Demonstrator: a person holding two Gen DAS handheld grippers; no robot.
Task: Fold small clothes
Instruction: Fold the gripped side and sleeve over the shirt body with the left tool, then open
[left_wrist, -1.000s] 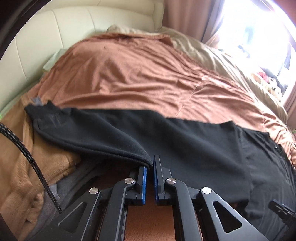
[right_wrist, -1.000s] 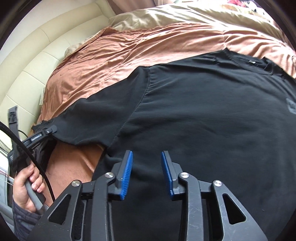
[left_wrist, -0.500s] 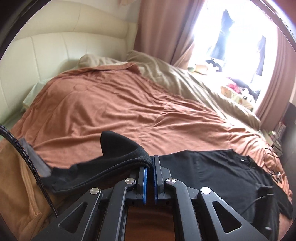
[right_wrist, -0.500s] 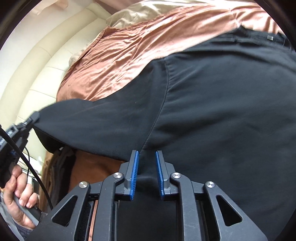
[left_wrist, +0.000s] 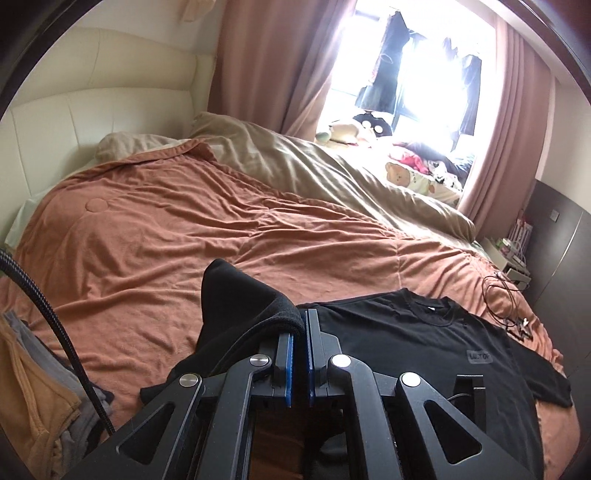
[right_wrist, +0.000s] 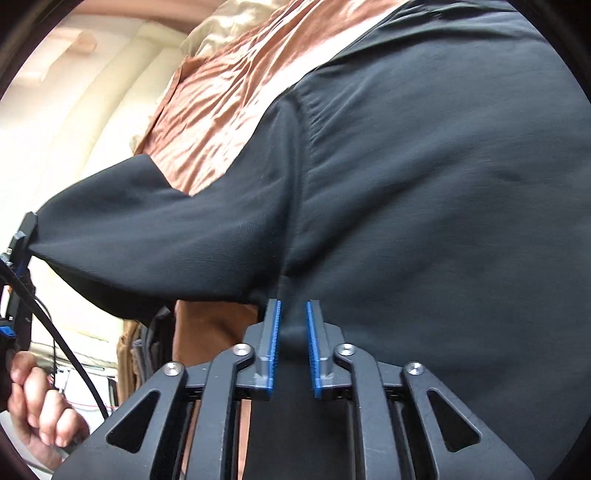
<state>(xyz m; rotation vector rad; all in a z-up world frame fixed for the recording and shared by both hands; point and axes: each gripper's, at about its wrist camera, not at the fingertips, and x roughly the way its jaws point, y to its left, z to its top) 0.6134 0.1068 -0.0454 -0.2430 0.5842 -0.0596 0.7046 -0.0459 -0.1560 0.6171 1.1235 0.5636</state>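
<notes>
The left gripper (left_wrist: 297, 334) is clamping the black T-shirt's sleeve (left_wrist: 236, 299), lifting it. The right gripper (right_wrist: 293, 325), jaws just opening, is straddling the shirt's side hem (right_wrist: 293, 332). Carry the sleeve straight across the chest print (left_wrist: 478, 356), keeping the fold taut.

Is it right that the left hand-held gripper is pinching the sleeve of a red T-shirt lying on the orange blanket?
Not quite: the T-shirt is black, not red. The left wrist view shows the left hand-held gripper shut on its sleeve, with the rest of the shirt lying on the orange blanket.
</notes>
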